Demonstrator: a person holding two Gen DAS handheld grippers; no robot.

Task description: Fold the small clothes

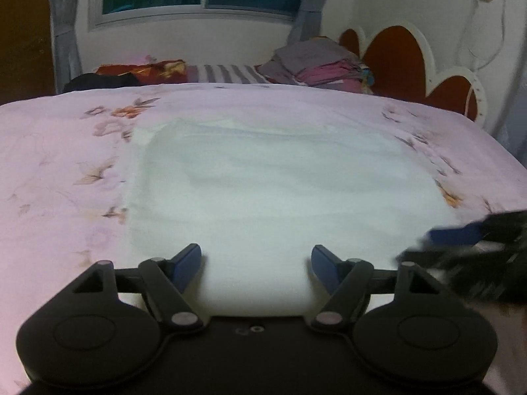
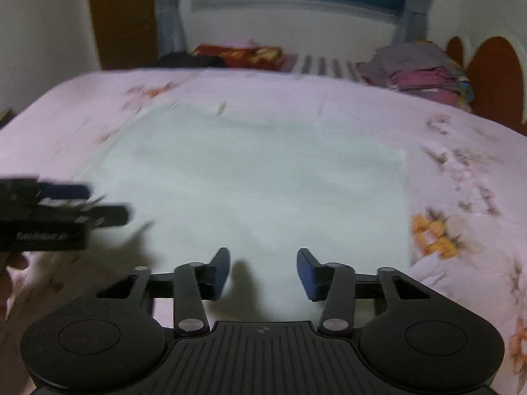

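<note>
A white garment [image 1: 263,177] [image 2: 257,177] lies spread flat on a pink flowered bedsheet [image 1: 56,171] [image 2: 461,151]. My left gripper [image 1: 256,251] hovers over the garment's near edge, open, with only cloth showing between its blue pads. My right gripper [image 2: 263,255] is also open above the near edge, with nothing gripped. In the left wrist view, the right gripper [image 1: 438,247] appears blurred at the garment's near right corner. In the right wrist view, the left gripper [image 2: 92,202] shows blurred at the near left side.
A stack of folded clothes [image 1: 316,65] [image 2: 418,65] sits at the bed's far right beside a red and white headboard [image 1: 395,56]. A striped cloth [image 1: 227,74], a red patterned item [image 1: 145,69] and a dark garment [image 1: 98,82] lie along the far edge. A hand [image 2: 16,260] holds the left gripper.
</note>
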